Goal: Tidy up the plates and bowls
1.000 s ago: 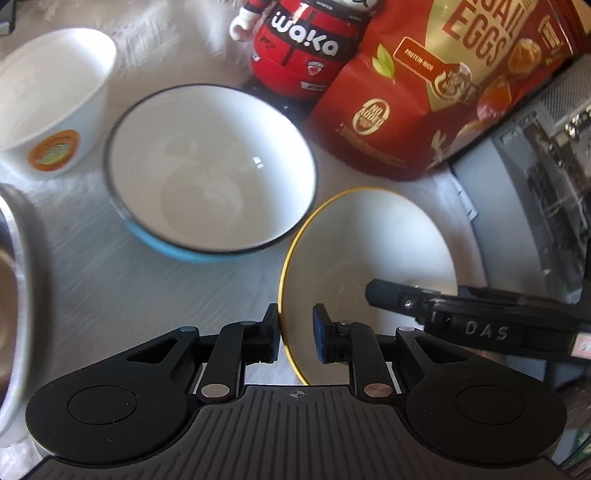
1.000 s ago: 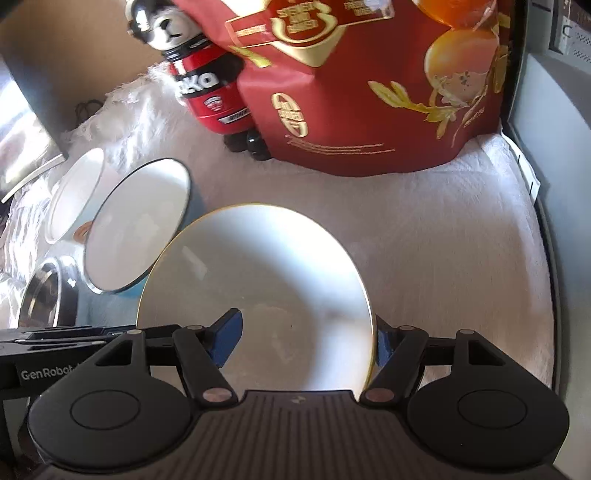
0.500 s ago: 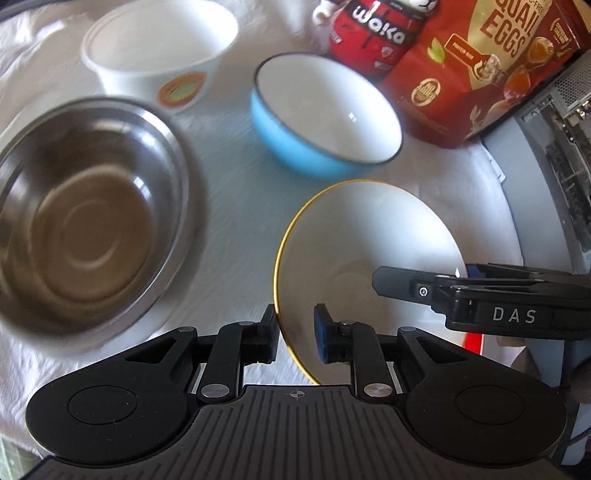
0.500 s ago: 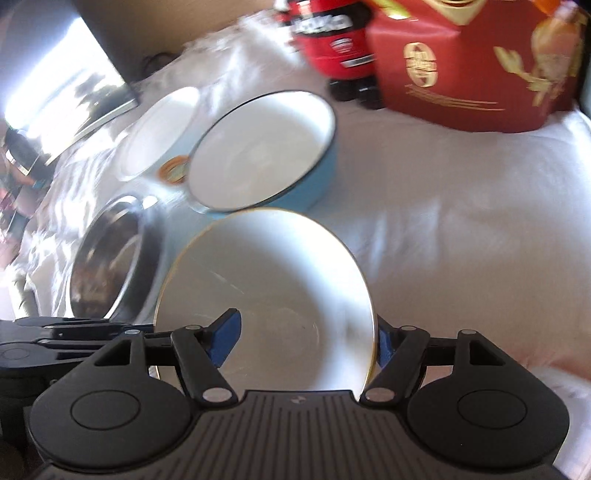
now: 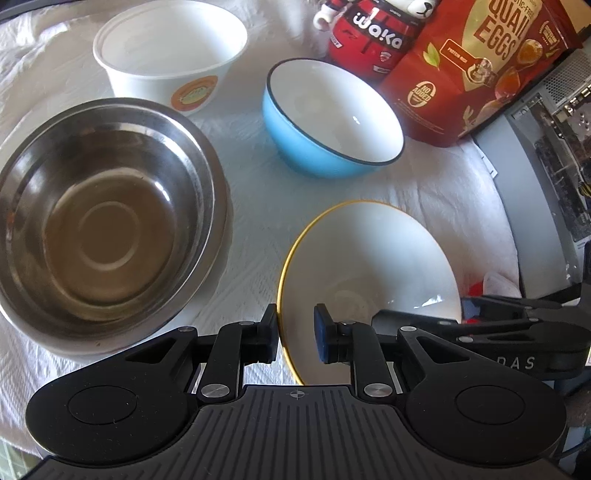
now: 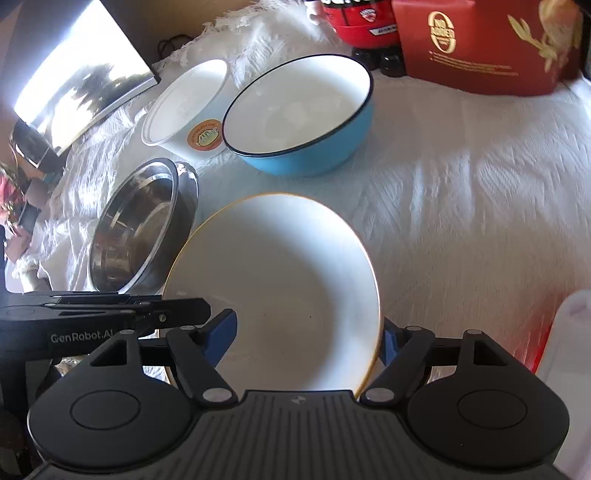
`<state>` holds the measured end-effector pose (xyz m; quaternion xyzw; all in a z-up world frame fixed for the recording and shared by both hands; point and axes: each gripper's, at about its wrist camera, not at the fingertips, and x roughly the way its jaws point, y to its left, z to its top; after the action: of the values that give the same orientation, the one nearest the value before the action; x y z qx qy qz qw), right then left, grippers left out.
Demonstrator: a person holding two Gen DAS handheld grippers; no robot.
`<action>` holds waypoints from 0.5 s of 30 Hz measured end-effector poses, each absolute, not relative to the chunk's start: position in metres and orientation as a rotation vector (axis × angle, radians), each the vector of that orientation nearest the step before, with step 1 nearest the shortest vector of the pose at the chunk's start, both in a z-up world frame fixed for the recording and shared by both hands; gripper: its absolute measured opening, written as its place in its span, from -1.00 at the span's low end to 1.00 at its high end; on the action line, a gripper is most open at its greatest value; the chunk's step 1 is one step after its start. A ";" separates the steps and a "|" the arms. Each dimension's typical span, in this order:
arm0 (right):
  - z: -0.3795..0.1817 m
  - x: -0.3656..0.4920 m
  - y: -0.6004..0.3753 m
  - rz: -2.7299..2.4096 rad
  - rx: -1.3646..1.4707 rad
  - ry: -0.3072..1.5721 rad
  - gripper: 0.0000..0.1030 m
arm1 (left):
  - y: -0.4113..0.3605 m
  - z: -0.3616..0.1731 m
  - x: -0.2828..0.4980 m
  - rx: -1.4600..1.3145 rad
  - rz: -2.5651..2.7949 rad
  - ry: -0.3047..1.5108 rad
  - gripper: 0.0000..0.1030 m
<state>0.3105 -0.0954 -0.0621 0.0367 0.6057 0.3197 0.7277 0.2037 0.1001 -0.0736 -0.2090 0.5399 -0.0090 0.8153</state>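
A white bowl with a yellow rim (image 5: 369,258) (image 6: 273,280) is held tilted above the white cloth. My left gripper (image 5: 295,334) straddles its left rim, one finger outside and one inside, with a small gap showing. My right gripper (image 6: 308,332) spans the bowl's near rim with its blue pads (image 6: 221,330) apart. A steel bowl (image 5: 103,221) (image 6: 140,225) sits to the left. A blue bowl (image 5: 328,118) (image 6: 299,110) and a white paper bowl (image 5: 166,55) (image 6: 188,107) stand behind.
A red quail-egg bag (image 5: 476,62) (image 6: 487,44) and a red bear figure (image 5: 373,33) stand at the back. A grey case (image 5: 546,155) is at the right. A dark screen (image 6: 81,77) leans at the back left.
Both grippers have lifted and pulled back with the yellow-rimmed bowl. The steel bowl and the paper bowl have come fully into view.
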 end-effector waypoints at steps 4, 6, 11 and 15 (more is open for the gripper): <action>-0.066 0.309 -0.101 0.695 0.112 1.333 0.50 | 0.098 -0.071 0.204 -0.422 -0.034 1.151 -0.58; -0.066 0.308 -0.103 0.688 0.122 1.328 0.50 | 0.098 -0.071 0.204 -0.418 -0.038 1.159 -0.59; -0.065 0.306 -0.103 0.670 0.134 1.315 0.50 | 0.104 -0.066 0.204 -0.427 -0.061 1.157 -0.60; -0.059 0.302 -0.100 0.636 0.106 1.284 0.50 | 0.112 -0.056 0.203 -0.423 -0.084 1.151 -0.61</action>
<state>0.3021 -0.1002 -0.0593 0.0484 0.5884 0.2913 0.7527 0.2026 0.1121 -0.0556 -0.1985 0.5399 -0.0396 0.8171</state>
